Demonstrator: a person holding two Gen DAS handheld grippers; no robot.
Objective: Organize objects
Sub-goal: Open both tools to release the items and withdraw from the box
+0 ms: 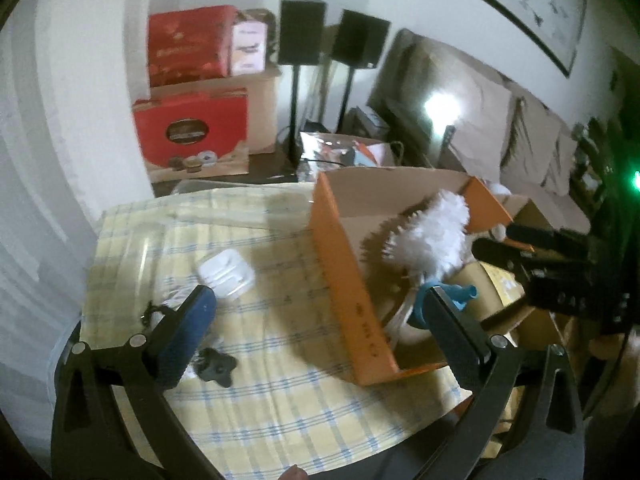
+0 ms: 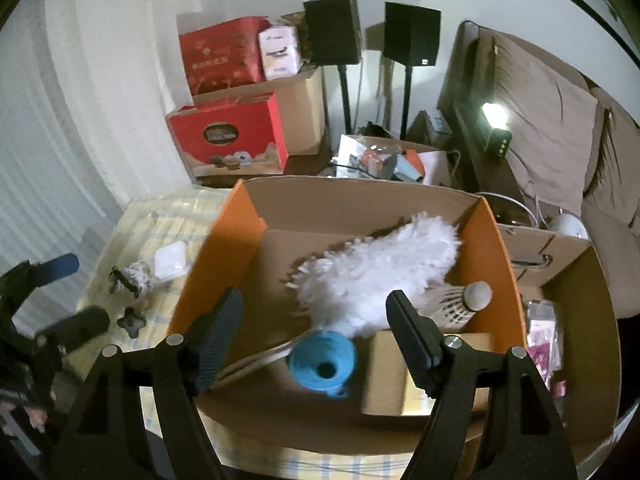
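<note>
An orange cardboard box point(image 2: 208, 264) stands open on a yellow checked tablecloth point(image 1: 280, 400). Inside lie a white fluffy duster point(image 2: 372, 276), a blue funnel point(image 2: 324, 364), a shuttlecock point(image 2: 460, 304) and a small brown carton point(image 2: 392, 376). My right gripper point(image 2: 316, 332) is open and empty, above the box over the funnel. My left gripper point(image 1: 316, 304) is open and empty, left of the box point(image 1: 344, 280). On the cloth lie a white case point(image 1: 228, 272), a black star-shaped knob point(image 1: 214, 366) and a small bundle with a black clip point(image 2: 132, 274).
A larger brown carton point(image 2: 580, 320) with pink packets sits right of the orange box. Behind the table stand red gift boxes point(image 2: 228, 136), two black speakers on stands point(image 2: 332, 32), another filled carton point(image 2: 384, 160) and a sofa with cushions point(image 2: 560, 128).
</note>
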